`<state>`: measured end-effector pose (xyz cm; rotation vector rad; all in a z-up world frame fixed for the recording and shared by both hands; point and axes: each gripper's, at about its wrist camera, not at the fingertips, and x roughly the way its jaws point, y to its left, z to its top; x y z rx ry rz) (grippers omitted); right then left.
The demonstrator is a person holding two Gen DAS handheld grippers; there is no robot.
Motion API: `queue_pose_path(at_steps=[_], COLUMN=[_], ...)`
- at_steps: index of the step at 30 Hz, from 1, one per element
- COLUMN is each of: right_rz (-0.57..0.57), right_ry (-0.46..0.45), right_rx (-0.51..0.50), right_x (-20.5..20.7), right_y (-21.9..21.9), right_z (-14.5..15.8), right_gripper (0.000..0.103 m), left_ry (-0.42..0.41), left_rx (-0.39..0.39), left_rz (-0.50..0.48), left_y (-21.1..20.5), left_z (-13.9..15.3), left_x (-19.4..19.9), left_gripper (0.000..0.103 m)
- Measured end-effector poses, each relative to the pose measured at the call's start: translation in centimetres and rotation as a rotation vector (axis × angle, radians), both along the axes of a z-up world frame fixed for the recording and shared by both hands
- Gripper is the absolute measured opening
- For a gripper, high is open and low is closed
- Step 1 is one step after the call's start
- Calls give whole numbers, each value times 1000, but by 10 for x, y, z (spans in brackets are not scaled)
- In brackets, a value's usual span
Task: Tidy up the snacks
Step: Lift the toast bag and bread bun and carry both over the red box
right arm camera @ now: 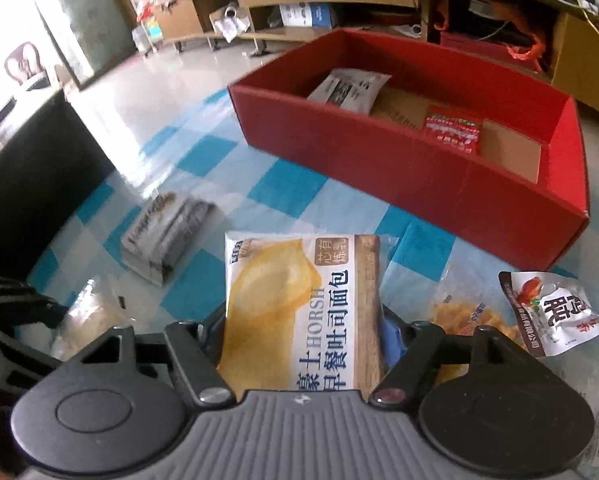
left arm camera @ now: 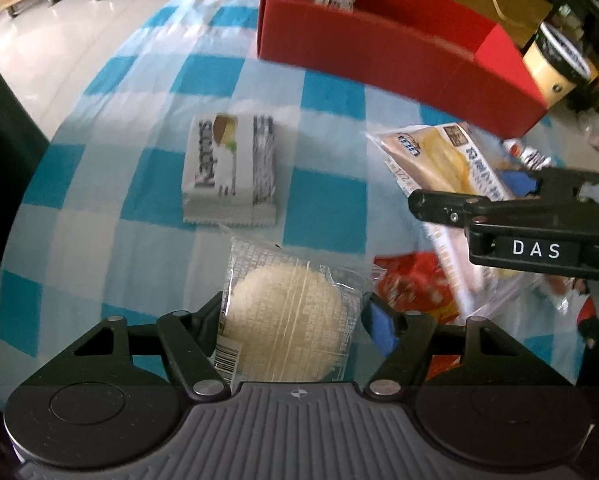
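A: Snacks lie scattered on a blue-and-white checked cloth (left arm camera: 147,184) covering the surface. Where is each gripper?

B: The left gripper (left arm camera: 291,320) has its jaws closed around a clear-wrapped round pale cake (left arm camera: 287,320); a blue pad sits at the wrapper's right edge. The right gripper (right arm camera: 303,336) pinches a yellow-and-white packet of toast bread (right arm camera: 291,312), whose long axis runs straight out along the fingers.

A: And where should they go?

B: Likely into the open red cardboard box (right arm camera: 379,152), which lies ahead of both grippers and already holds a grey-white packet (right arm camera: 347,88) and a red one (right arm camera: 453,126). From the right gripper it is ahead and slightly right, seemingly nearer. A grey-white wafer packet (left arm camera: 229,168) waits on the cloth.
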<state>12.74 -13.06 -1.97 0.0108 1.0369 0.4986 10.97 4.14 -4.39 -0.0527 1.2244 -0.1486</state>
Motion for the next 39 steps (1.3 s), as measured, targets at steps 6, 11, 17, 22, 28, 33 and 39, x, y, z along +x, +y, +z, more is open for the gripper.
queue_pose_path(at_steps=[6, 11, 17, 22, 28, 33, 39], right_rz=[-32, -36, -52, -59, -70, -86, -103], right_ry=[7, -29, -47, -59, -73, -82, -97], right_rx=[66, 63, 82, 101, 120, 134, 145], right_x=[4, 2, 6, 7, 6, 7, 7], right_y=[-8, -10, -18, -22, -28, -34, -38], right_z=[7, 12, 19, 25, 32, 36, 40], right_gripper=[70, 69, 69, 69, 69, 69, 68], left_ry=[-29, -45, -61, -83, -96, -110, -131], left_rx=[-10, -4, -1, 10, 13, 13, 4], left_rz=[13, 3, -4, -5, -4, -1, -3], left_y=[-6, -14, -21, -25, -29, -31, -36], left_z=[9, 14, 18, 23, 25, 29, 35], left_x=[7, 10, 13, 14, 17, 20, 24], left_gripper=[76, 76, 76, 76, 76, 76, 76])
